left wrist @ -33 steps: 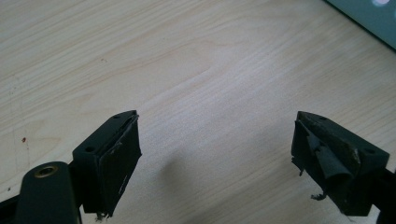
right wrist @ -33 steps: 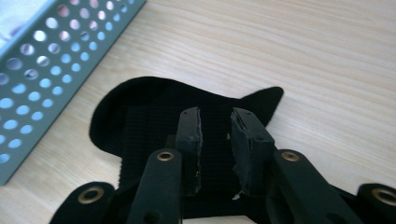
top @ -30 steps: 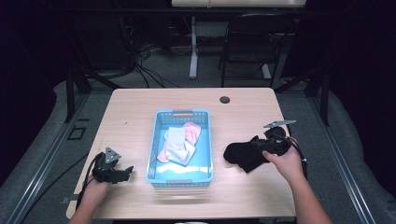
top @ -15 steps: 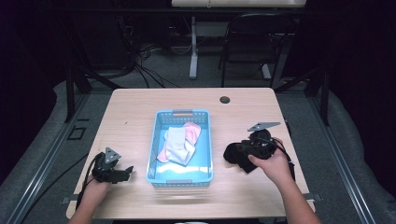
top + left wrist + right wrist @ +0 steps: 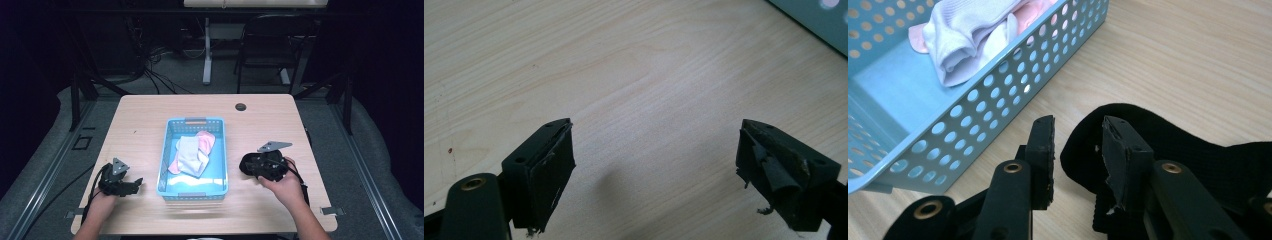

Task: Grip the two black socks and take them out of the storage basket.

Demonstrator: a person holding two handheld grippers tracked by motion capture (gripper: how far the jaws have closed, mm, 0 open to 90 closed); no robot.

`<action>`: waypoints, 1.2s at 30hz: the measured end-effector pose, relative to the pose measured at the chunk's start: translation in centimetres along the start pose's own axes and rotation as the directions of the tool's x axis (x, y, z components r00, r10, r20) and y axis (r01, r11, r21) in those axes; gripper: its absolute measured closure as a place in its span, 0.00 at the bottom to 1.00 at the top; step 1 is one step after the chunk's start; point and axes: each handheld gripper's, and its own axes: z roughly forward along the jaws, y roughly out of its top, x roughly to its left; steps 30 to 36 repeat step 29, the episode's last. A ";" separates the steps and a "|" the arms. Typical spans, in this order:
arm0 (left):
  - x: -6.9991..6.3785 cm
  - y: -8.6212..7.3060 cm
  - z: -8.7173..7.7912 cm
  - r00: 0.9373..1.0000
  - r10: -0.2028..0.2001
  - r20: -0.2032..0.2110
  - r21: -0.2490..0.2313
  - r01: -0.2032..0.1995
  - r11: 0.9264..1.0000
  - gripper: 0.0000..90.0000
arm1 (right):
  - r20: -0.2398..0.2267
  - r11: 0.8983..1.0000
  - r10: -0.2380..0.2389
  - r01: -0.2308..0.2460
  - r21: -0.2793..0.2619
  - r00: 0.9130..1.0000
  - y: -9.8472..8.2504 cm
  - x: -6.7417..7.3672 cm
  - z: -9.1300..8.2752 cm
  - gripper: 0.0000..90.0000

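In the high view, the black sock [image 5: 248,165] is seen on the table [image 5: 150,115], right of the blue basket [image 5: 218,150], under the right gripper [image 5: 260,167]. The left gripper [image 5: 131,186] is rested left of the basket.

In the left gripper view, its jaws are spread wide over bare wood.

In the right gripper view, the jaws have just been opening; the sock's edge [image 5: 1083,150] is seen between them, unpinched.

socks [image 5: 194,154] in basket [image 5: 221,150], sock [image 5: 1198,155] right
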 end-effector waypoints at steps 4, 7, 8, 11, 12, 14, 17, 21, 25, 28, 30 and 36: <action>0.0 0.0 0.0 1.000 0.000 -0.001 0.000 0.000 1.000 0.17 | 0.023 1.000 -0.006 0.006 -0.019 1.000 -0.8 0.2 0.3 0.73; 0.0 0.0 0.0 1.000 0.001 -0.001 0.001 -0.001 1.000 0.17 | 0.028 1.000 0.001 -0.001 -0.024 1.000 -1.5 0.2 0.6 0.73; 0.0 0.0 0.0 1.000 0.001 -0.001 0.000 -0.001 1.000 0.17 | 0.025 1.000 0.006 -0.005 -0.024 1.000 -1.8 0.1 0.8 0.73; 0.1 0.0 0.0 1.000 0.001 -0.002 -0.003 -0.001 1.000 0.17 | 0.024 1.000 0.001 -0.001 -0.015 1.000 -2.2 0.0 1.0 0.73; 0.1 0.0 0.0 1.000 0.000 -0.002 -0.006 0.000 1.000 0.17 | 0.028 1.000 0.005 -0.004 -0.016 1.000 -2.3 0.0 1.2 0.73; 0.1 0.0 0.0 1.000 -0.003 0.000 -0.007 0.003 1.000 0.17 | 0.028 0.999 0.013 -0.012 -0.033 1.000 -2.7 -0.2 1.6 0.73; 0.1 0.0 0.0 1.000 -0.008 0.000 -0.011 0.008 1.000 0.17 | 0.025 0.999 0.031 -0.030 -0.032 0.999 -2.9 -0.2 2.0 0.73; 0.2 0.1 -0.1 1.000 -0.007 -0.001 -0.014 0.007 1.000 0.17 | 0.044 0.999 0.013 -0.012 -0.031 0.999 -3.1 -0.2 2.4 0.73; 0.2 0.1 -0.1 1.000 -0.010 -0.004 -0.020 0.009 1.000 0.17 | 0.041 0.999 0.009 -0.007 -0.036 0.999 -3.2 -0.3 2.4 0.73; 0.2 0.1 -0.2 1.000 -0.009 -0.004 -0.023 0.009 1.000 0.17 | 0.059 0.999 0.020 -0.017 -0.049 0.998 -3.2 -0.6 2.2 0.71; 0.2 0.1 -0.2 1.000 -0.009 -0.004 -0.023 0.009 1.000 0.17 | 0.059 0.999 0.020 -0.017 -0.049 0.998 -3.2 -0.6 2.2 0.71; 0.2 0.1 -0.2 1.000 -0.009 -0.004 -0.023 0.009 1.000 0.17 | 0.059 0.999 0.020 -0.017 -0.049 0.998 -3.2 -0.6 2.2 0.71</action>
